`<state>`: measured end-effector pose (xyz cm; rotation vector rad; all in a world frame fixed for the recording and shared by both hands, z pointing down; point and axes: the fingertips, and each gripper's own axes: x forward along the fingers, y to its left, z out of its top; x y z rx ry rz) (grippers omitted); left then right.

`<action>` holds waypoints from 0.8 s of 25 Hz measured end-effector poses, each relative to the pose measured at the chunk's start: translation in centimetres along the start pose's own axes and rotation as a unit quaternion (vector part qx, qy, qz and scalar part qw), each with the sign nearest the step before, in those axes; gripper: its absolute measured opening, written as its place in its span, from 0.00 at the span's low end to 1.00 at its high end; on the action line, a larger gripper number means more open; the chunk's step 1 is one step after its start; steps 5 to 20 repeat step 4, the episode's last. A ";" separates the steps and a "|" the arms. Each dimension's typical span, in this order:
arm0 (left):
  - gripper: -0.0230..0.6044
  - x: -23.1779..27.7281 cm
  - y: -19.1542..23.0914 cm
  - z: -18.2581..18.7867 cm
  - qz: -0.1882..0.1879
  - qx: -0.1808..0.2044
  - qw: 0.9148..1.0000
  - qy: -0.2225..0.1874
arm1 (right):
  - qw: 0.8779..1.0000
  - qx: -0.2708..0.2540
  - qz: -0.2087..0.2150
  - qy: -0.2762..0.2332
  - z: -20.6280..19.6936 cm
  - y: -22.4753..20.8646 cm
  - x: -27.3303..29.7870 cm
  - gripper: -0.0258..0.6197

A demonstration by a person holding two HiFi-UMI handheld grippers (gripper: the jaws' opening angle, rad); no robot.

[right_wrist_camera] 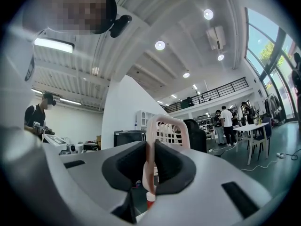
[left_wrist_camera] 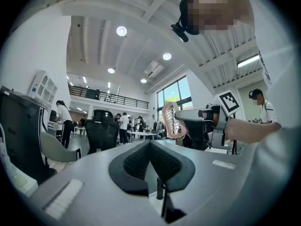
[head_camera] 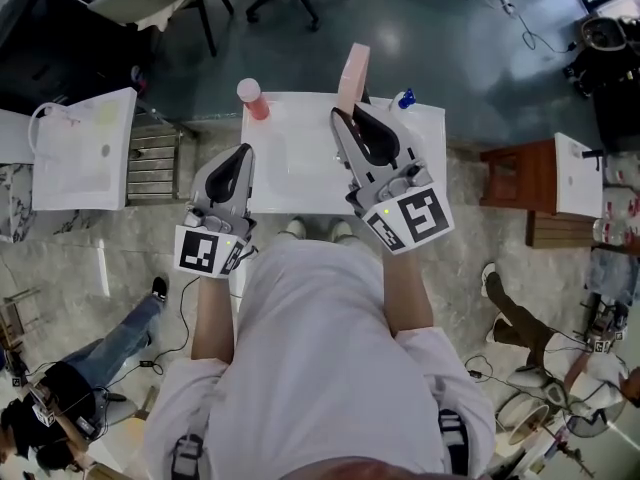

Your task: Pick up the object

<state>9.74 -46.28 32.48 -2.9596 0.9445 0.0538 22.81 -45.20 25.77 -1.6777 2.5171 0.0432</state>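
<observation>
While the right gripper (head_camera: 346, 118) held the pink basket (head_camera: 353, 71) w/ jaws clamped on its rim, over the white tabletop (head_camera: 300, 163), the left gripper (head_camera: 243, 153) hung alongside, jaws together, empty.

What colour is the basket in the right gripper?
Pale pink; the basket shows best in the left gripper view.

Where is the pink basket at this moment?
In the head view, the pink basket is just right of centre, over the white table's far edge, clamped by the right gripper, right of the reddish bottle.
</observation>
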 end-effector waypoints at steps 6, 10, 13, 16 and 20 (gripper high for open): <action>0.04 -0.5 0.9 0.1 0.004 -0.001 1.000 -0.003 | 1.000 0.004 0.004 -0.003 0.2 0.4 0.9 0.13; 0.04 -0.5 0.9 0.1 0.004 -0.001 1.000 -0.003 | 1.000 0.004 0.004 -0.003 0.2 0.4 0.9 0.13; 0.04 -0.5 0.9 0.1 0.004 -0.001 1.000 -0.003 | 1.000 0.004 0.004 -0.003 0.2 0.4 0.9 0.13; 0.04 -0.5 0.9 0.1 0.004 -0.001 1.000 -0.003 | 1.000 0.004 0.004 -0.003 0.2 0.4 0.9 0.13; 0.04 -0.5 0.9 0.1 0.004 -0.001 1.000 -0.003 | 1.000 0.004 0.004 -0.003 0.2 0.4 0.9 0.13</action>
